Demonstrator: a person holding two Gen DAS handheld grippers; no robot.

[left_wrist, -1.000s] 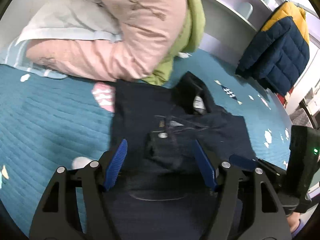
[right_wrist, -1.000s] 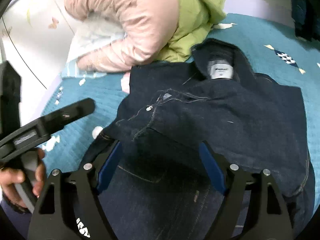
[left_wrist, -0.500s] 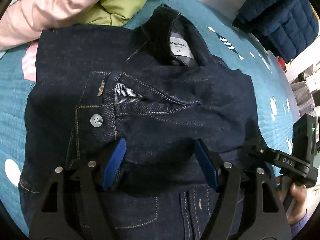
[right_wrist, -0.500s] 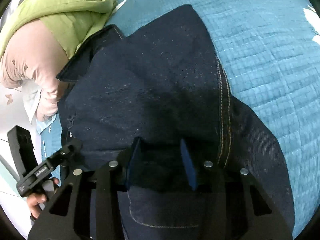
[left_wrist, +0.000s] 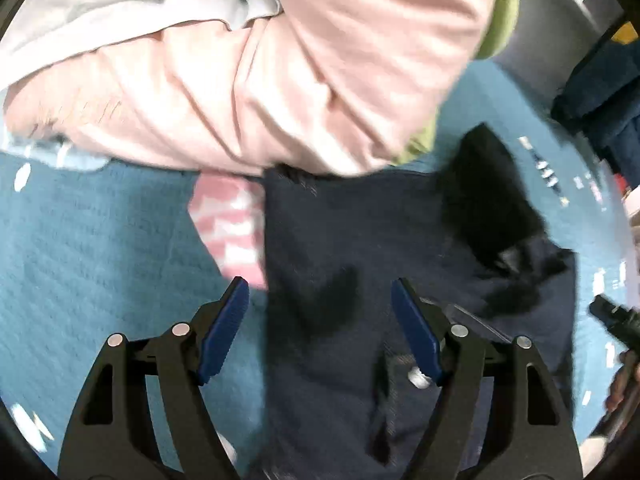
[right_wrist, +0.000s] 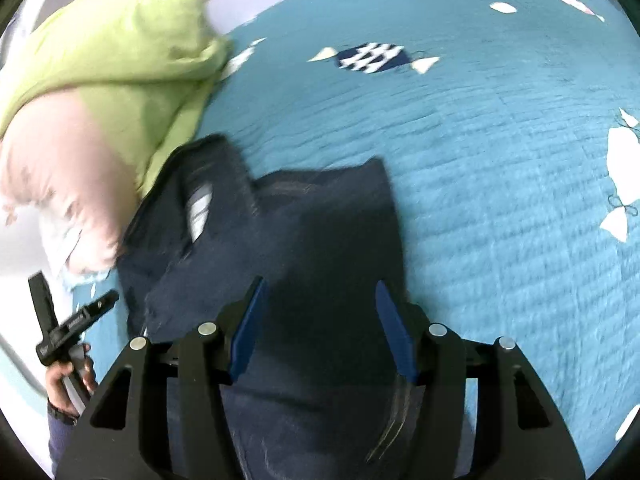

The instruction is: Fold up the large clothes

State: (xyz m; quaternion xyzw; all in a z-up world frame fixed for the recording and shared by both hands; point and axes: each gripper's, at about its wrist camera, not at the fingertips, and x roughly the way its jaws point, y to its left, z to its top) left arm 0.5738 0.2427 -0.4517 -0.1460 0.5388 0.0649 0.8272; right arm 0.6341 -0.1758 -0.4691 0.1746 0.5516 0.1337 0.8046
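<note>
A dark blue denim jacket [left_wrist: 360, 248] lies folded on the teal bedspread [left_wrist: 100, 264]; it also shows in the right wrist view [right_wrist: 320, 232], collar and white label at its far left. My left gripper [left_wrist: 320, 320] is open and empty above the jacket's left edge. My right gripper [right_wrist: 320, 320] is open and empty above the jacket's right part. Both views are blurred by motion.
A pink garment [left_wrist: 260, 72] and a green one [right_wrist: 100, 68] are piled at the far side, touching the jacket's far edge. A navy and yellow puffer jacket [left_wrist: 600, 92] hangs at the right. A white pillow [left_wrist: 120, 0] lies behind the pile.
Both grippers have pulled back and up from the jacket. The right jaws, nearly closed on denim half a second ago, now stand wide. The left view has swung to the jacket's left edge.
</note>
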